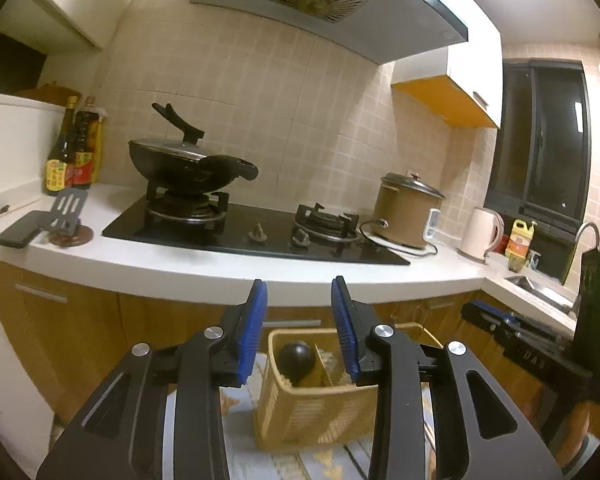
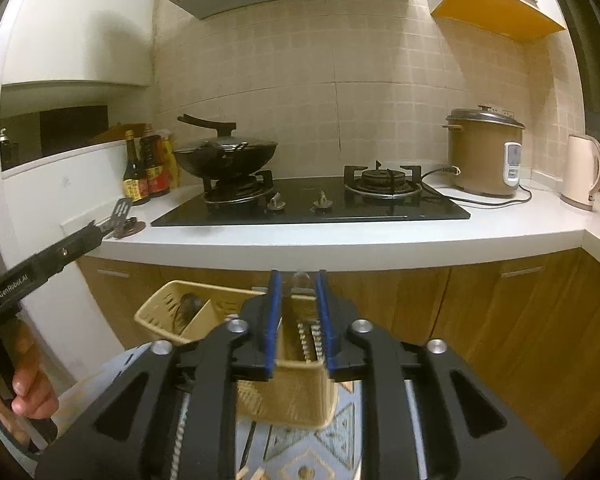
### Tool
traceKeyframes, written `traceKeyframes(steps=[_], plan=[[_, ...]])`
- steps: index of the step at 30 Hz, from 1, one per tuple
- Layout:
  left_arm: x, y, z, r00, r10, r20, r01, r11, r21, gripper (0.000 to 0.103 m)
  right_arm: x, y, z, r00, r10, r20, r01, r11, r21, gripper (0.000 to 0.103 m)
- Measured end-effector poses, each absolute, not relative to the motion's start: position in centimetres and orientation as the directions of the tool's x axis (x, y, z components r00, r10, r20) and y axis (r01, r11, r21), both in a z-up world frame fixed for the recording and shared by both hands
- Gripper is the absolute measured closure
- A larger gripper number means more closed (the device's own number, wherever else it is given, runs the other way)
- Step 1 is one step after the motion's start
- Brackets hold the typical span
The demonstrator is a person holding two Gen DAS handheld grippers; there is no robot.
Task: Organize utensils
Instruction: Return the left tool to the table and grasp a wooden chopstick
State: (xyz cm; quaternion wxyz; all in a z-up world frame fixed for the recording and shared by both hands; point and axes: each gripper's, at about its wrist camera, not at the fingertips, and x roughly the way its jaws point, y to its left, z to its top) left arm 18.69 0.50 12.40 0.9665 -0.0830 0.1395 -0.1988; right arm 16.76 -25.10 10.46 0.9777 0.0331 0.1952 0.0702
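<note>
A beige slotted utensil basket stands on a patterned cloth, low in front of the counter. Its left compartment holds a black round-headed utensil. My left gripper hovers above the basket, open, with nothing between its blue pads. The right wrist view shows the same basket and black utensil. My right gripper stands open over the basket's right compartment. A pale blurred utensil end shows between its pads without being pressed. Ridged pale utensils stand in that compartment.
The white counter carries a black hob with a lidded wok, a brown rice cooker, a kettle, sauce bottles and a slotted stand with a phone. Wooden cabinet doors are below. A hand holds the left gripper.
</note>
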Motion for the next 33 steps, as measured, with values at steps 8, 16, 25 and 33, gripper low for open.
traceKeyframes(steps=[8,16,25,33], plan=[[15.6,0.9,13.5,0.759,-0.515,-0.397,0.444,0.857,-0.262,0.070,13.1,-25.4,11.3,0.832,0.150,-0.534,-0.120,0.989,0.089,0.071],[13.5,-1.7,8.9,0.647,-0.478,-0.595,0.465,0.865,-0.189,0.070,11.6,-27.1,6.7,0.625,0.128,-0.770,-0.035,0.990,0.136,0.071],[14.4,-6.4,-1.4,0.431,-0.392,-0.813,0.511,0.849,-0.138,0.070,13.0,-29.4,-1.1,0.412,0.136,-0.901,0.050,0.984,0.172,0.071],[14.6,-8.4,-4.3,0.427,-0.312,-0.849,0.519,0.853,-0.053,0.073,13.0,-30.9,-4.1,0.355,0.172,-0.919,0.096,0.971,0.219,0.072]])
